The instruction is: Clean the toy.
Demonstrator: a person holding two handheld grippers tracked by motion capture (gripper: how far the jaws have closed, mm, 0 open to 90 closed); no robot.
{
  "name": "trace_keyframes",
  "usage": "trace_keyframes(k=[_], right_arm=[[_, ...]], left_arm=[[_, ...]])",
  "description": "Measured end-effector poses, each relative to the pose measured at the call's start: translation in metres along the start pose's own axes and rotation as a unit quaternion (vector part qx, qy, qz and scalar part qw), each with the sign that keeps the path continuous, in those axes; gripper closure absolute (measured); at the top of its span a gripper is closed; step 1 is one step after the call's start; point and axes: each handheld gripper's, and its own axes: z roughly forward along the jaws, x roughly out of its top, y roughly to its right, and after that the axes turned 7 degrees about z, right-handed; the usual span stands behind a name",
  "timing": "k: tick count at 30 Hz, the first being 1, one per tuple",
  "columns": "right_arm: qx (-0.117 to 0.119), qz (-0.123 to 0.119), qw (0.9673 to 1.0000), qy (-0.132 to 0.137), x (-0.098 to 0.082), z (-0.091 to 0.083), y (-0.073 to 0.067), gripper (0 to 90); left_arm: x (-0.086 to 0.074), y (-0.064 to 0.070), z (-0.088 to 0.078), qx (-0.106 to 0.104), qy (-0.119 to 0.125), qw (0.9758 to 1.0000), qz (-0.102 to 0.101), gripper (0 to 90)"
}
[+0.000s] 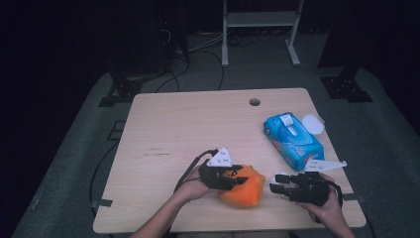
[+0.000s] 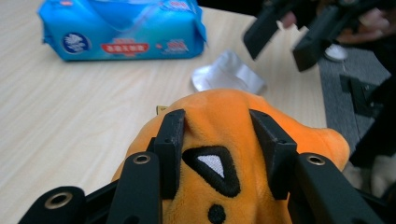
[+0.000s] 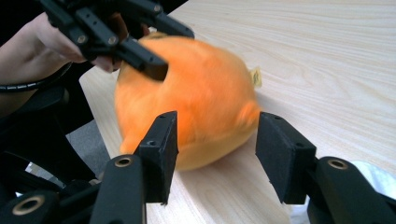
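Note:
An orange plush toy (image 1: 246, 191) with a black and white embroidered patch (image 2: 212, 168) lies near the table's front edge. My left gripper (image 1: 234, 179) comes at it from the left. Its two black jaws press into the toy's sides in the left gripper view, so my left gripper (image 2: 217, 116) is shut on the toy. My right gripper (image 1: 277, 182) sits just right of the toy, pointing at it. In the right gripper view my right gripper (image 3: 215, 135) stands open, the toy (image 3: 187, 93) lies beyond the fingertips, and nothing is between the pads.
A blue pack of wet wipes (image 1: 293, 141) lies at the right of the wooden table (image 1: 188, 129), with a round white lid (image 1: 313, 124) beside it. A crumpled white wipe (image 2: 228, 75) lies on the table between the toy and the pack. A cable hole (image 1: 254, 102) sits near the far edge.

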Motion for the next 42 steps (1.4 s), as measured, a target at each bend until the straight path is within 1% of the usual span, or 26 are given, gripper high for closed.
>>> trace_keyframes(k=[3,5,7,9,10,12,14,16,18,20,22,23,25,26,28,29,32,37,40,42], right_arm=[[0.0,0.006,1.0,0.003,0.001,-0.001,0.002,47.4],[-0.003,0.007,1.0,0.004,0.001,-0.001,0.004,47.3],[-0.005,0.006,1.0,0.004,0.001,-0.001,0.004,47.3],[-0.01,0.003,0.9999,0.003,0.001,-0.001,0.005,46.8],[-0.01,0.003,0.9999,0.004,0.001,-0.001,0.005,46.8],[-0.011,0.004,0.9999,0.006,0.001,-0.001,0.007,46.2],[-0.011,0.005,0.9999,0.007,0.001,-0.001,0.009,45.9],[-0.012,0.008,0.9999,0.005,0.002,-0.001,0.012,45.9],[-0.014,0.01,0.9998,0.006,0.002,-0.001,0.014,45.4],[-0.017,0.01,0.9998,0.007,0.002,-0.002,0.016,45.2],[-0.019,0.011,0.9997,0.008,0.002,-0.003,0.017,44.5],[-0.02,0.01,0.9997,0.007,0.002,-0.003,0.017,43.9],[-0.026,0.006,0.9996,0.003,0.002,-0.001,0.018,43.5],[-0.029,0.006,0.9996,0.0,0.002,0.0,0.018,43.4],[-0.03,0.007,0.9995,-0.005,0.002,0.002,0.019,43.2],[-0.032,0.006,0.9994,-0.007,0.002,0.003,0.019,43.0],[-0.033,0.005,0.9994,-0.01,0.001,0.004,0.019,41.9],[-0.037,0.003,0.9992,-0.014,0.001,0.005,0.018,41.1],[-0.04,0.008,0.9991,-0.014,0.001,0.004,0.018,40.6],[-0.043,0.007,0.999,-0.012,0.001,0.003,0.018,40.5]], left_arm=[[0.006,-0.01,-0.003,0.019,0.001,0.9998,0.002,59.2],[0.01,-0.017,-0.006,0.027,0.004,0.9996,0.001,59.2],[0.013,-0.026,-0.008,0.036,0.01,0.9993,-0.005,59.2],[0.014,-0.032,-0.01,0.046,0.006,0.9989,-0.001,59.1],[0.015,-0.035,-0.011,0.053,0.008,0.9986,-0.002,59.1],[0.015,-0.041,-0.012,0.056,0.012,0.9983,-0.007,59.1],[0.014,-0.047,-0.011,0.062,0.014,0.9979,-0.011,59.0],[0.011,-0.053,-0.009,0.073,0.004,0.9973,-0.008,59.0],[0.007,-0.058,-0.008,0.082,0.004,0.9965,-0.014,58.9],[0.002,-0.064,-0.007,0.095,0.005,0.9952,-0.023,58.8],[-0.003,-0.07,-0.006,0.111,-0.002,0.9935,-0.025,58.5],[-0.007,-0.072,-0.005,0.117,-0.003,0.9926,-0.032,58.2],[-0.015,-0.076,-0.002,0.118,-0.006,0.9919,-0.046,57.4],[-0.018,-0.076,-0.001,0.115,-0.008,0.9921,-0.05,56.5],[-0.025,-0.078,-0.002,0.107,0.008,0.9919,-0.068,54.8],[-0.026,-0.078,-0.003,0.108,0.009,0.9916,-0.072,53.8],[-0.026,-0.077,-0.005,0.108,0.007,0.9915,-0.072,47.6],[-0.021,-0.072,-0.011,0.11,0.003,0.9912,-0.073,36.3],[-0.02,-0.071,-0.014,0.109,-0.003,0.9913,-0.073,32.2],[-0.02,-0.071,-0.016,0.111,-0.002,0.991,-0.074,30.7]])
